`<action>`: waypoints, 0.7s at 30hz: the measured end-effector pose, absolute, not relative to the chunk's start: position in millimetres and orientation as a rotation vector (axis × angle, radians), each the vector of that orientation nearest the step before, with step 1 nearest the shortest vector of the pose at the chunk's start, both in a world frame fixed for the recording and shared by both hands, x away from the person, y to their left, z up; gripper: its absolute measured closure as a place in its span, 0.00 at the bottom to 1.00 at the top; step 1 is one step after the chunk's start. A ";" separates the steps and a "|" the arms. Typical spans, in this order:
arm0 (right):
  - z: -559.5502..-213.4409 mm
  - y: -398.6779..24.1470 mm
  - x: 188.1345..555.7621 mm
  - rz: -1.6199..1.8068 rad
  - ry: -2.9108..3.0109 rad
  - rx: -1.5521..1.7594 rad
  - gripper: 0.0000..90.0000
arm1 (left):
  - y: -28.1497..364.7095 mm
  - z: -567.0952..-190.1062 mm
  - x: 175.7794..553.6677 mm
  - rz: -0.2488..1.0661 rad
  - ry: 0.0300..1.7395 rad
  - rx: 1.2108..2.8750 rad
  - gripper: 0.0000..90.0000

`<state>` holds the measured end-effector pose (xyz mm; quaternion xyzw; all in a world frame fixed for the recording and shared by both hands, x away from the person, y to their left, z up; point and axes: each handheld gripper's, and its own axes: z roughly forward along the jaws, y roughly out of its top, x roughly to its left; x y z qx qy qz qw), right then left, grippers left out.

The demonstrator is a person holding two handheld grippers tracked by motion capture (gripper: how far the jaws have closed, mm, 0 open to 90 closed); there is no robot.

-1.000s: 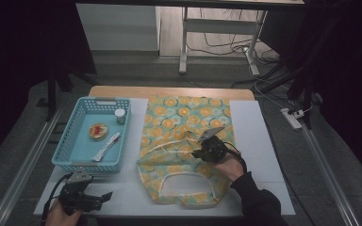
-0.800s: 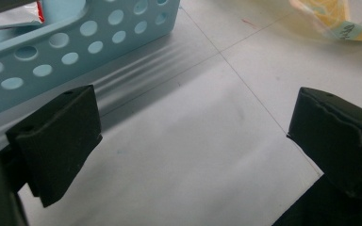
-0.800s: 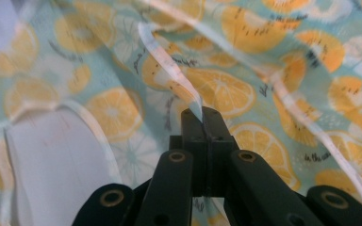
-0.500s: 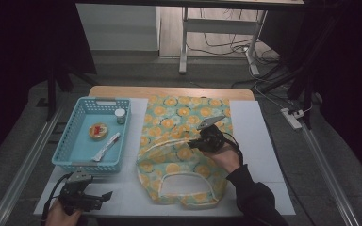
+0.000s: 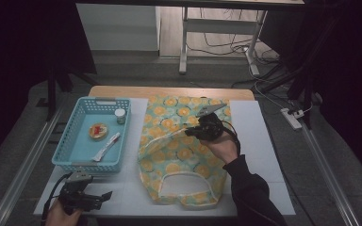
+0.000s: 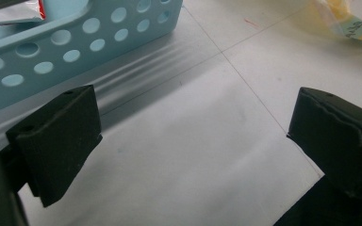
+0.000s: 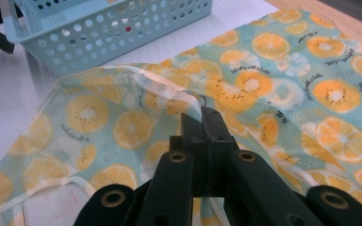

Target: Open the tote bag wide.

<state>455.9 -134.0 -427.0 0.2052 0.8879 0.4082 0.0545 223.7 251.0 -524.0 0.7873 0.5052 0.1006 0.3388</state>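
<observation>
A teal cloth bag (image 5: pixel 169 115) printed with orange slices lies flat on the white mat. My right gripper (image 5: pixel 191 132) is over the bag's middle, shut on its white strap (image 5: pixel 162 140), which it holds raised off the fabric. In the right gripper view the closed jaws (image 7: pixel 201 113) pinch that strap (image 7: pixel 160 82) above the bag (image 7: pixel 283 84). The bag's other white handle loop (image 5: pixel 186 186) lies flat near the front edge. My left gripper (image 5: pixel 108 195) rests at the front left of the mat, open, with nothing between its fingers (image 6: pixel 56 141).
A light blue perforated basket (image 5: pixel 75 162) stands left of the bag, holding a small jar (image 5: pixel 119 116), a round red and yellow item (image 5: pixel 98 131) and a white packet (image 5: pixel 106 147). Its wall (image 6: pixel 75 42) is just beyond my left gripper. Bare white mat (image 5: pixel 254 141) lies right of the bag.
My right gripper has risen and moved toward the far side of the table, drawing the strap and the fabric under it up. The left gripper has stayed put.
</observation>
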 end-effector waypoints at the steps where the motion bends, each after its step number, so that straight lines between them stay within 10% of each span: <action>1: -425.8 -133.6 457.4 1.240 2.698 0.622 1.00 | 251.1 -523.9 223.5 0.261 1.319 2.047 0.04; 21: -408.5 -135.5 465.1 1.374 2.608 0.621 1.00 | 255.5 -523.2 222.3 0.252 1.321 2.005 0.03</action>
